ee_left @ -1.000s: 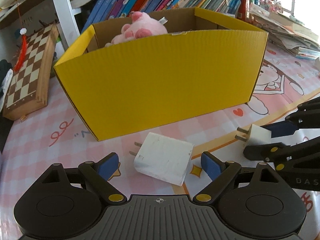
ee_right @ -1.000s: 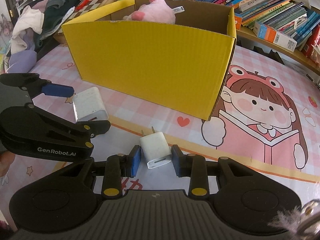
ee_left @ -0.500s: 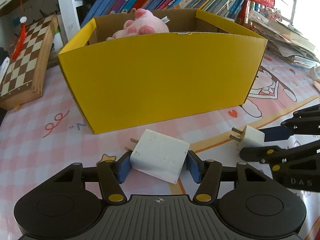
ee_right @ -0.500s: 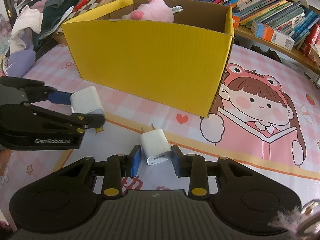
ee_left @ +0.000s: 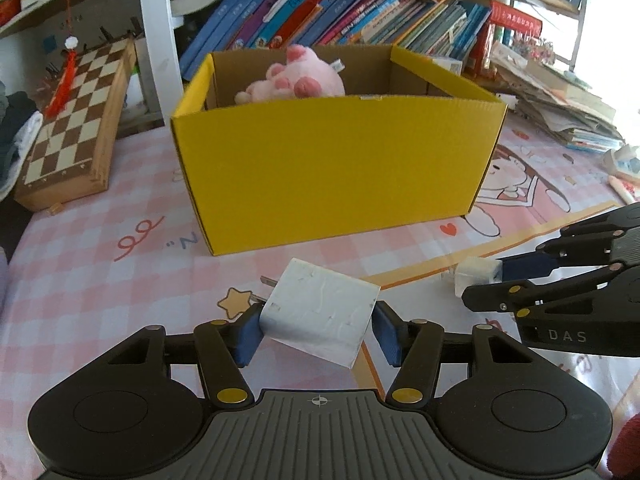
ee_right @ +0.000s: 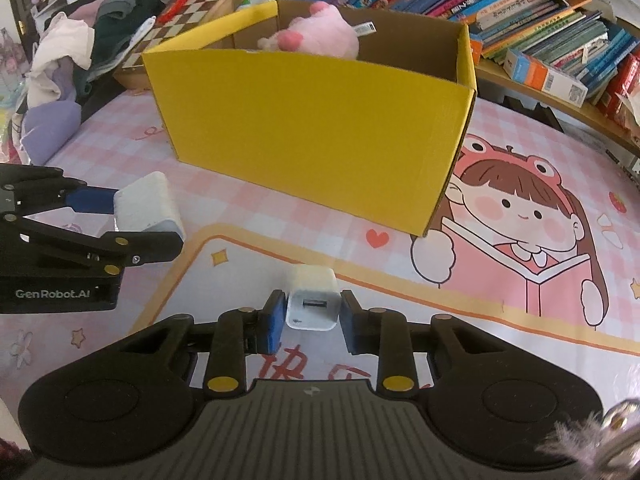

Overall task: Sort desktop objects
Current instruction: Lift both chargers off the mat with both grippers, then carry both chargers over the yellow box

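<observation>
The left gripper (ee_left: pixel 316 330) is clenched on a large white charger (ee_left: pixel 318 316), its blue pads (ee_left: pixel 248 334) pressed against the block's two sides. The charger sits tilted between them, prongs pointing far and left, its face scuffed and smeared; it appears lifted off the pink mat (ee_left: pixel 100 280).

The right gripper (ee_right: pixel 313 322) is closed narrowly on a small white charger (ee_right: pixel 314 304), which is held by both sides with its USB port facing the camera. Its prongs are hidden in that view.

Both chargers are near the front of the yellow box (ee_left: pixel 332 176), which stands on the mat with a pink plush (ee_left: pixel 296 82) inside. A chessboard (ee_left: pixel 76 128) lies at far left, and books (ee_left: pixel 328 20) line the shelf behind.
</observation>
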Tool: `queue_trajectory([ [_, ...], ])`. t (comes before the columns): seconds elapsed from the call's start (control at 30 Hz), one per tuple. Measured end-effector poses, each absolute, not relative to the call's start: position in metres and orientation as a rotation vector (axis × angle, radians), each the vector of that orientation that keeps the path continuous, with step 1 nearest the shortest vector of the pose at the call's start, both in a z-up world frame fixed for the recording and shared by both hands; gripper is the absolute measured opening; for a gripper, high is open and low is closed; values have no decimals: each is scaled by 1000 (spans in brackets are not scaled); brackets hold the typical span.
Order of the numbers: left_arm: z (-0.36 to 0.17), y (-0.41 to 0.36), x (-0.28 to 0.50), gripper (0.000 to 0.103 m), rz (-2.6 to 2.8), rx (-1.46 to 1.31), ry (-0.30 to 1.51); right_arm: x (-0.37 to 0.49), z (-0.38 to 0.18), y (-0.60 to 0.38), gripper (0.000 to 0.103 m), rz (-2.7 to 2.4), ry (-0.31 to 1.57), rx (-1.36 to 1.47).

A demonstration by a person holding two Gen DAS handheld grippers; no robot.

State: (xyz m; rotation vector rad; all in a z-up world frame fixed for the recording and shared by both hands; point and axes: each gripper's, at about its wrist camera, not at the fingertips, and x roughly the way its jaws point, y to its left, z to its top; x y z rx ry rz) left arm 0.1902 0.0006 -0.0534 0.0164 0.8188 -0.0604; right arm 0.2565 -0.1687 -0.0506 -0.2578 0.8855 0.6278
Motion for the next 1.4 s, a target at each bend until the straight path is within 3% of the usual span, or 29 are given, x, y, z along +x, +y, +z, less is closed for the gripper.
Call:
queue_trajectory([
  [1.4, -10, 10, 145, 57, -146, 39, 701, 212, -15, -164, 27, 580, 828, -213],
])
